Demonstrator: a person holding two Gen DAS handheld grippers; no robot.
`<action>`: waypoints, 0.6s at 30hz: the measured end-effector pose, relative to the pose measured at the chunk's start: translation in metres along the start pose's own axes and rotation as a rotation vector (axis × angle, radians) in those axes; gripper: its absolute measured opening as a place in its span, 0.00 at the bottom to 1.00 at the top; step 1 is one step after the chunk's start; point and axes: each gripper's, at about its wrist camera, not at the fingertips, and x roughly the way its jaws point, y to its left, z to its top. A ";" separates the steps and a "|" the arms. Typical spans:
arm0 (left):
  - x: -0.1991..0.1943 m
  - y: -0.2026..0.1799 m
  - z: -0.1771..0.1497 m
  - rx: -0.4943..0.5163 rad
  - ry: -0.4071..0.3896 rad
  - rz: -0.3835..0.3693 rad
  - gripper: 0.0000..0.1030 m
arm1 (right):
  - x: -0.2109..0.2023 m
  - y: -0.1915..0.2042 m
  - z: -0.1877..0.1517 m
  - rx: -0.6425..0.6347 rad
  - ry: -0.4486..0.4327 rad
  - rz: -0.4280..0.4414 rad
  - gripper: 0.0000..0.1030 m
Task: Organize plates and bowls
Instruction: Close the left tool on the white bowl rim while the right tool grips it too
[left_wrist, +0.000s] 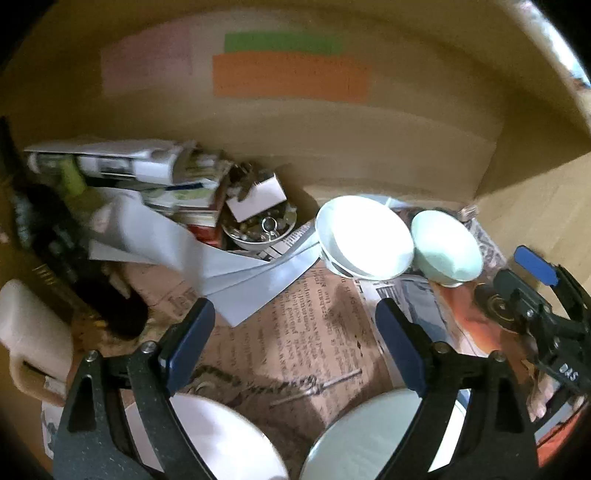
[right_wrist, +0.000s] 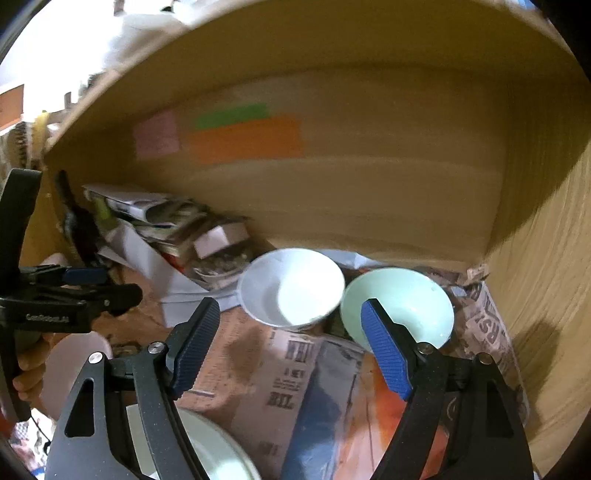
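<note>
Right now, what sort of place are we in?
Probably a household cupboard shelf: wooden walls, newspaper lining, a white bowl beside a pale green bowl, and piled papers at the back.

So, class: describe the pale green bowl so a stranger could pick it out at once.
Look inside the wooden cupboard, at its newspaper-lined floor. Near the right-hand back corner two bowls stand side by side. The pale green bowl is nearer the side wall; its neighbour, the white bowl, is white.

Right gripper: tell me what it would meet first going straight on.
Probably the white bowl, which lies ahead of the open right gripper, with bare newspaper before it. Depth is unclear; the mint bowl sits right of the line.
</note>
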 end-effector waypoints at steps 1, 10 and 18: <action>0.010 -0.003 0.004 0.005 0.019 0.002 0.87 | 0.003 -0.002 -0.001 0.003 0.008 -0.001 0.74; 0.094 -0.022 0.036 0.035 0.178 -0.005 0.87 | 0.054 -0.023 -0.002 0.006 0.100 -0.022 0.74; 0.149 -0.029 0.048 0.043 0.262 0.004 0.84 | 0.078 -0.039 -0.007 0.041 0.146 -0.019 0.74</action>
